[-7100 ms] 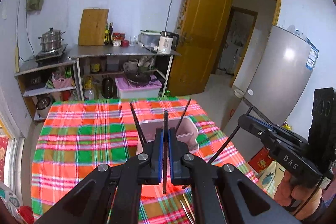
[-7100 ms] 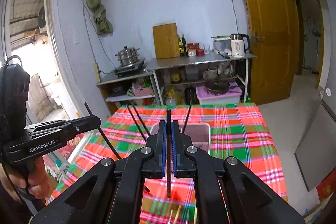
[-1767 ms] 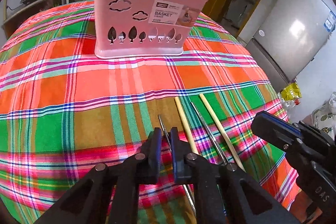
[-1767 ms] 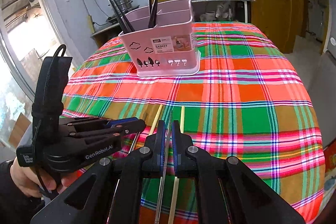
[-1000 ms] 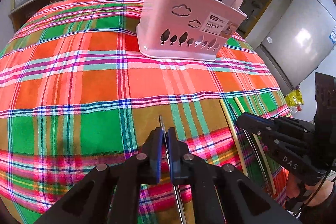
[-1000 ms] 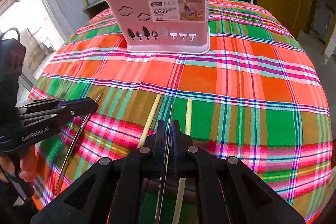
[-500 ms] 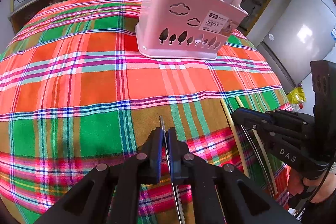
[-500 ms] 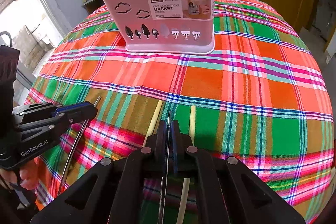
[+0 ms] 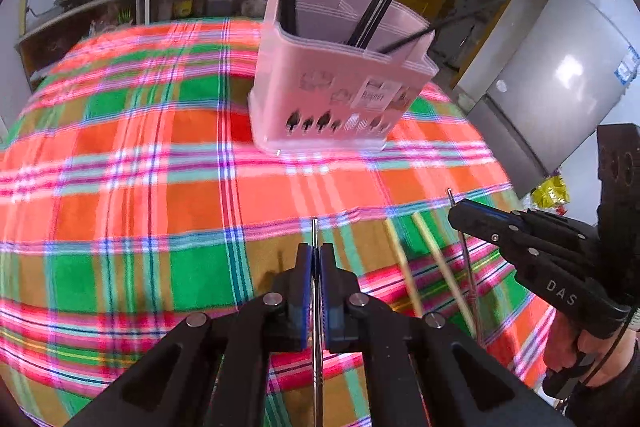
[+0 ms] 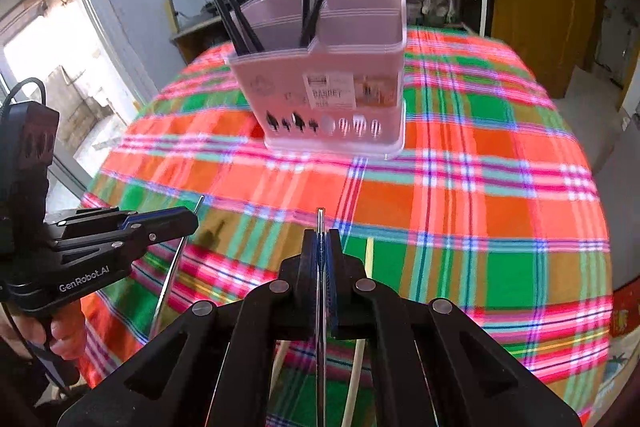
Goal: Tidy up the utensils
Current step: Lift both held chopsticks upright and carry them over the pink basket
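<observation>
Woven plaid cloth [image 9: 160, 167] lies under a smooth pink plastic basket [image 9: 340, 99] and shiny metal chopsticks [image 9: 316, 307].

My left wrist camera looks forward along my fingers [image 9: 305, 279], low over the plaid tablecloth [image 9: 132, 163], with the pink basket [image 9: 336, 95] ahead and slightly right. My right wrist camera does likewise, the basket [image 10: 328, 79] straight ahead. Both views share the basket and cloth; each catches the opposite gripper beside its fingers.
</observation>
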### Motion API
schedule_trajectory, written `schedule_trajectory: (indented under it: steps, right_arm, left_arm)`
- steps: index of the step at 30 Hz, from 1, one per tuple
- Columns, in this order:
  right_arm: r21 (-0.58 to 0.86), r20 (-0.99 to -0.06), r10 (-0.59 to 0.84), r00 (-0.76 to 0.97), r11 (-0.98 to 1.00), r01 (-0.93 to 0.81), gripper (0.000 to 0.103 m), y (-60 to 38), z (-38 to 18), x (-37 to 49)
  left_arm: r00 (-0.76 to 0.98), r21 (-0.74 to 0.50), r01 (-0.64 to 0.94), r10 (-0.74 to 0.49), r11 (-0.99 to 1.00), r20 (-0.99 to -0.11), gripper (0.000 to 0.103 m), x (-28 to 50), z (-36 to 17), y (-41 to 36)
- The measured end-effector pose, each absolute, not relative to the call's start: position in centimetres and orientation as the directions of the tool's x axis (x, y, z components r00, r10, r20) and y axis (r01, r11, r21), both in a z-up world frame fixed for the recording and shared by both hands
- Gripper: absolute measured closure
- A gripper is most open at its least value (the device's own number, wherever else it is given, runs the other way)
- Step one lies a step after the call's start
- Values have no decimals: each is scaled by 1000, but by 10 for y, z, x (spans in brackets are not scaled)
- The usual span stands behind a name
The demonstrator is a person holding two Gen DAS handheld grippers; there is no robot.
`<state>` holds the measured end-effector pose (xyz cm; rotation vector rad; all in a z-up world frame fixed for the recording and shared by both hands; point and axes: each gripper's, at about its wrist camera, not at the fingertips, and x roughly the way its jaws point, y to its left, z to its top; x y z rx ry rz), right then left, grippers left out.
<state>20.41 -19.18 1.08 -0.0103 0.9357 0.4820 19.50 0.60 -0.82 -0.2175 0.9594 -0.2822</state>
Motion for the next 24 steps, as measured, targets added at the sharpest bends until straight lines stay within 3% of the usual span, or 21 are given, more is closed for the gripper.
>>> schedule_trajectory:
  steps: [12, 24]
  right_arm:
    - [180, -680, 423, 598, 888, -424, 99, -197, 76, 190]
    - [166, -629, 427, 650, 890, -425, 99, -202, 104, 181]
  left_arm:
    - [653, -294, 210, -357, 933, -667, 100, 182, 74, 9]
    - [675, -285, 234, -366, 930, -640, 100, 179, 100, 7]
